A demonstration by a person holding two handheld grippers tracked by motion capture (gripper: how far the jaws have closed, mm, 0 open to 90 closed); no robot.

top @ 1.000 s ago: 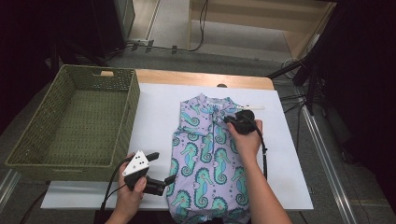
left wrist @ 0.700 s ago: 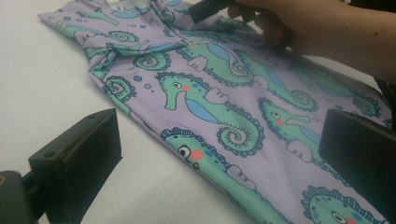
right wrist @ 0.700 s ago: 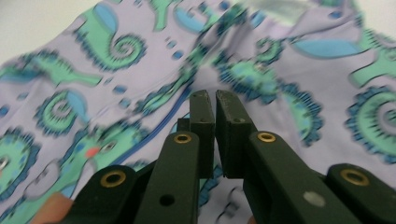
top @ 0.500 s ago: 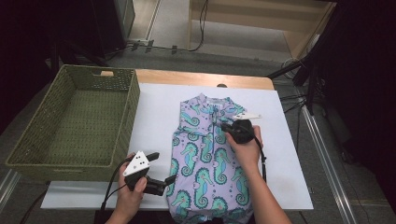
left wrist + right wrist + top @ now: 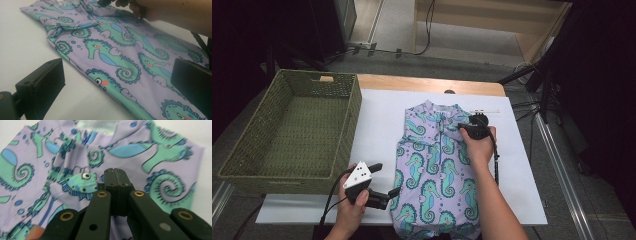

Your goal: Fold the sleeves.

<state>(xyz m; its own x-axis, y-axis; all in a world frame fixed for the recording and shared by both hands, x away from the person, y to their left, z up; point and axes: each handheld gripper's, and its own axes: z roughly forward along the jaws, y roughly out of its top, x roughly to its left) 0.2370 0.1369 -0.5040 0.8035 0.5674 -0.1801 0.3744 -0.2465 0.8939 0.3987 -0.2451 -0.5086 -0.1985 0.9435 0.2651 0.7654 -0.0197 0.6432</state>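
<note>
A lilac sleeveless garment (image 5: 432, 175) printed with green seahorses lies flat on the white table cover (image 5: 377, 120), neck at the far end. My right gripper (image 5: 461, 127) is on its upper chest beside the zip. In the right gripper view its jaws (image 5: 115, 172) are pressed together, and the garment (image 5: 160, 157) puckers into a fold at their left. My left gripper (image 5: 387, 179) hovers at the garment's near left edge with its jaws spread wide. In the left gripper view that left gripper (image 5: 117, 82) frames the hem of the garment (image 5: 110, 52) without touching it.
A green woven basket (image 5: 354, 107) stands on the left of the table, its inside bare. A thin white stick (image 5: 484, 111) lies beyond the garment's right shoulder. Wooden table edge (image 5: 427, 84) runs along the back; dark floor and cables surround it.
The right hand slid a little toward me over the chest, then back up toward the collar. The left hand and its open gripper stayed put.
</note>
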